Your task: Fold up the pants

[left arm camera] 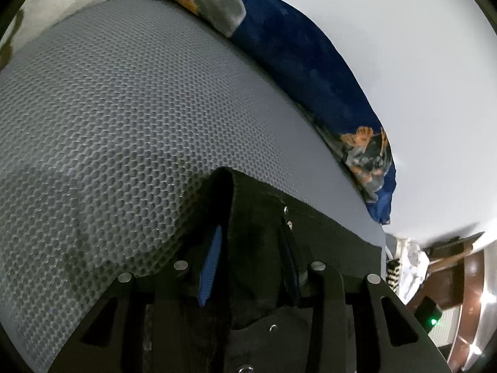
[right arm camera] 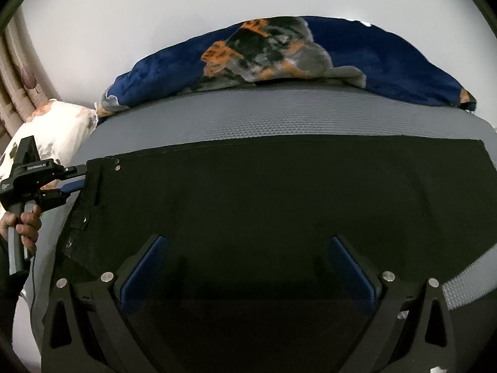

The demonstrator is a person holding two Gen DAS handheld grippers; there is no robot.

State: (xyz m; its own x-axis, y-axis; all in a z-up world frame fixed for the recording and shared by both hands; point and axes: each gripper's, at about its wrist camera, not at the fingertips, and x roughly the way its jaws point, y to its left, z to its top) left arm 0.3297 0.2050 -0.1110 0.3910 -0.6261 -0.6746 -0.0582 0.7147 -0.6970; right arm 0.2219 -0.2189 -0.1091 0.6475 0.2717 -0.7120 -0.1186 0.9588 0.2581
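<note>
Grey mesh mattress [right arm camera: 279, 115], blue blanket [right arm camera: 388, 62], white wall [right arm camera: 124, 15], curtain [right arm camera: 15, 77].

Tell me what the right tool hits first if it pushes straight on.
Probably the black pants: the right tool stands open, angled down over them, nothing between. Depth is unclear.

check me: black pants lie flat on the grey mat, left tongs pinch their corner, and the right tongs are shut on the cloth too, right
Not quite. The right tongs are open above the pants, as the right wrist view shows. The pants do lie on the mat, with the left tongs pinching their corner.
</note>
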